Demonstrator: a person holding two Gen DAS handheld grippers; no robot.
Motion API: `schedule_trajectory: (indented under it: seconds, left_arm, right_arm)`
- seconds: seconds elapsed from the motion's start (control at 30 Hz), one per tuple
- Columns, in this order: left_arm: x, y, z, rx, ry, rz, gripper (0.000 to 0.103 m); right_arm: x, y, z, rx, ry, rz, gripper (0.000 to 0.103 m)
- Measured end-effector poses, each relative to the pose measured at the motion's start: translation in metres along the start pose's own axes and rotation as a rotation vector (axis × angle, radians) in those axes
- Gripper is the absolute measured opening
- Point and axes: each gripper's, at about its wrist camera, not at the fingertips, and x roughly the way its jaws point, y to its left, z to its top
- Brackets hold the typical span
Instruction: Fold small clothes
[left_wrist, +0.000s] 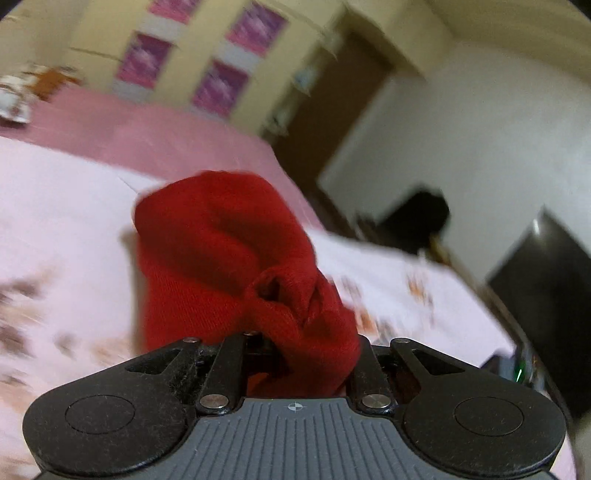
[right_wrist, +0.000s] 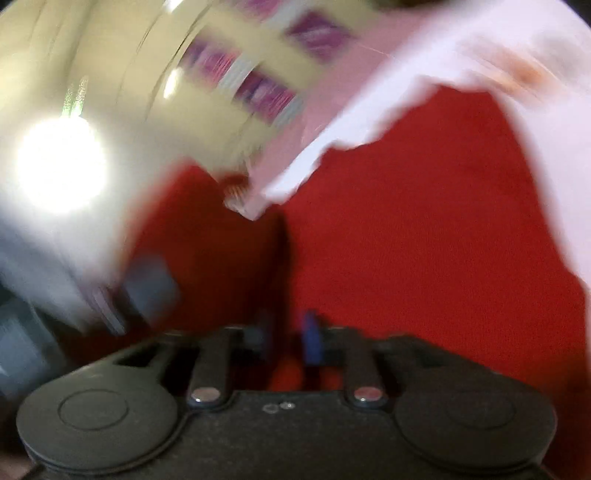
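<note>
A red knit garment is bunched in my left gripper, which is shut on it and holds it up above the bed; the cloth hides the fingertips. In the right wrist view the same red garment fills the lower right. My right gripper is shut on its edge, with the blue fingertips close together. The right wrist view is heavily blurred by motion.
A bed with a pale pink floral sheet and a darker pink cover lies below. A cream wardrobe with purple panels stands behind. A dark doorway and a black cabinet are at right. A bright lamp glares.
</note>
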Motion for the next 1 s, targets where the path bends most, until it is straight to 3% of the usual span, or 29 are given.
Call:
schedule_trajectory:
  seconds: [0.1,0.13,0.17,0.2,0.23,0.27,0.33,0.4,0.47,0.57,0.7,0.77,0.93,1.0]
  left_arm:
    - [0.040,-0.011,-0.016,0.018,0.134,-0.021,0.016]
    - [0.045,-0.015,-0.020,0.044,0.135,-0.011,0.016]
    - [0.042,-0.019,-0.022,0.061,0.122,-0.002,0.018]
    - [0.038,-0.021,-0.022,0.059,0.124,-0.003,0.037]
    - [0.031,-0.021,-0.020,0.046,0.133,-0.035,0.064]
    - [0.020,-0.023,-0.016,0.043,0.139,-0.063,0.071]
    - [-0.010,-0.027,-0.009,0.108,0.086,-0.117,0.073]
    - [-0.035,-0.013,-0.001,0.106,0.042,-0.131,0.073]
    - [-0.040,0.020,0.009,0.034,-0.009,-0.030,0.073]
    - [-0.021,0.071,0.013,-0.100,0.038,0.157,0.072]
    - [-0.008,0.085,0.002,-0.120,0.067,0.188,0.072]
    - [-0.006,0.084,-0.002,-0.115,0.069,0.213,0.072]
    - [0.004,0.078,-0.006,-0.092,0.087,0.227,0.072]
    - [0.001,0.077,-0.004,-0.089,0.091,0.224,0.073]
  right_arm:
    - [-0.027,-0.043,0.024,0.247,0.006,0.117,0.032]
    - [-0.030,-0.049,0.029,0.274,0.028,0.149,0.040]
    - [-0.034,-0.051,0.032,0.270,0.041,0.164,0.040]
    - [-0.035,-0.050,0.035,0.255,0.058,0.160,0.040]
    - [-0.034,-0.048,0.036,0.236,0.076,0.153,0.042]
    - [-0.033,-0.046,0.037,0.218,0.090,0.148,0.043]
    - [-0.031,-0.039,0.037,0.190,0.106,0.134,0.051]
    - [-0.033,-0.035,0.037,0.173,0.106,0.139,0.057]
    - [-0.033,-0.030,0.037,0.159,0.117,0.121,0.059]
    - [-0.032,-0.017,0.045,0.118,0.114,0.051,0.060]
    - [-0.034,0.017,0.049,-0.111,0.098,-0.129,0.075]
    - [-0.030,0.027,0.051,-0.182,0.103,-0.197,0.076]
    - [-0.008,0.023,0.056,-0.184,0.167,-0.207,0.074]
    - [-0.002,0.029,0.053,-0.232,0.166,-0.238,0.068]
